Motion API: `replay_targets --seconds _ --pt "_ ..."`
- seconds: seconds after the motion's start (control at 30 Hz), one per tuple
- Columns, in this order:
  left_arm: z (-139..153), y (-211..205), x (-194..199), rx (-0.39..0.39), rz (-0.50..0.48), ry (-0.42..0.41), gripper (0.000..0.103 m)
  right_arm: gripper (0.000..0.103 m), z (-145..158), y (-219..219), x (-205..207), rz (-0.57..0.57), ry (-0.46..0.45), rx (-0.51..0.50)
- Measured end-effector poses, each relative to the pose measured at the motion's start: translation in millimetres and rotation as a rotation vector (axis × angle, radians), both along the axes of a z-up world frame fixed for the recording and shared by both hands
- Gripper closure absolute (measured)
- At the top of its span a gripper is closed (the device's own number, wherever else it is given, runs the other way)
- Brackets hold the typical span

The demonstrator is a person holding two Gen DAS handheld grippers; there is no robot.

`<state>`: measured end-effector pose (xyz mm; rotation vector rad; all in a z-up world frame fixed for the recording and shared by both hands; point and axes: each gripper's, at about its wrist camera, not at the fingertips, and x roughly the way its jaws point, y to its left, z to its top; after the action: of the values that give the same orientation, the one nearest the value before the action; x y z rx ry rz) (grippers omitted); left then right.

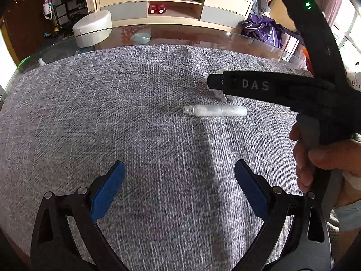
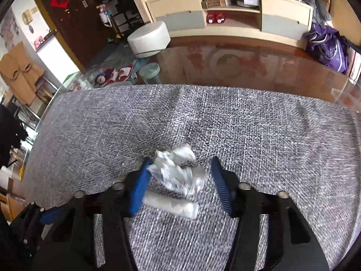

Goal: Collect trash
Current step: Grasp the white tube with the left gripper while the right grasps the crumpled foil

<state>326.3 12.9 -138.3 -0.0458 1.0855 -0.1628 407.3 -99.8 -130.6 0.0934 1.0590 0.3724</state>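
Observation:
A crumpled white paper (image 2: 177, 171) lies on the grey woven cloth (image 2: 248, 131), between the open jaws of my right gripper (image 2: 181, 171); its left pad touches the paper. A small clear plastic bottle (image 2: 171, 204) lies on its side just nearer. In the left wrist view the bottle (image 1: 214, 110) lies ahead, and the right gripper (image 1: 216, 83) hangs over the paper (image 1: 222, 96), mostly hiding it. My left gripper (image 1: 180, 180) is open and empty, low over the cloth.
The cloth covers a glass table whose edge (image 1: 158, 36) curves at the back. Beyond stand a white round stool (image 2: 149, 38), a pale bin (image 2: 150, 72), a TV cabinet (image 2: 230, 13) and a purple bag (image 2: 327, 45).

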Motion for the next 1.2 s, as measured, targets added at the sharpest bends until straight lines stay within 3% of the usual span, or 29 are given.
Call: replay_targets --seconds 0.07,0.13,0.37,0.57,0.7,0.8,0.9,1.2 --pt "-0.8 -2.7 5.6 -0.003 -0.005 -0.001 0.011 0.079 -0.6 -3.2 2.2 0.003 -0.003 -0.002" --pt "-1.3 -8.9 11.4 -0.004 -0.014 -0.006 0.011 0.082 2.0 -7.3 4.5 0.001 -0.013 0.008" --pt "-5.0 -34.9 31.0 0.017 -0.042 -0.033 0.011 0.083 19.3 -44.1 2.3 -0.061 -0.072 0.019" --pt "-15.5 -53.3 48.9 0.004 -0.032 -0.035 0.011 0.083 15.9 -56.6 8.4 -0.056 -0.067 0.013" --pt "-19.5 -63.0 55.6 0.039 -0.035 -0.061 0.011 0.083 11.9 -61.2 11.6 -0.056 -0.058 0.029" --pt "-18.5 -65.1 59.2 0.065 -0.026 -0.081 0.021 0.083 10.3 -65.5 12.2 -0.058 -0.058 0.030" --pt "-17.6 -64.6 62.4 0.076 -0.026 -0.088 0.022 0.083 9.1 -71.5 11.6 -0.068 -0.056 0.031" --pt "2.1 -54.9 37.9 0.036 -0.031 -0.090 0.022 0.083 25.9 -74.8 -10.9 -0.079 -0.063 0.026"
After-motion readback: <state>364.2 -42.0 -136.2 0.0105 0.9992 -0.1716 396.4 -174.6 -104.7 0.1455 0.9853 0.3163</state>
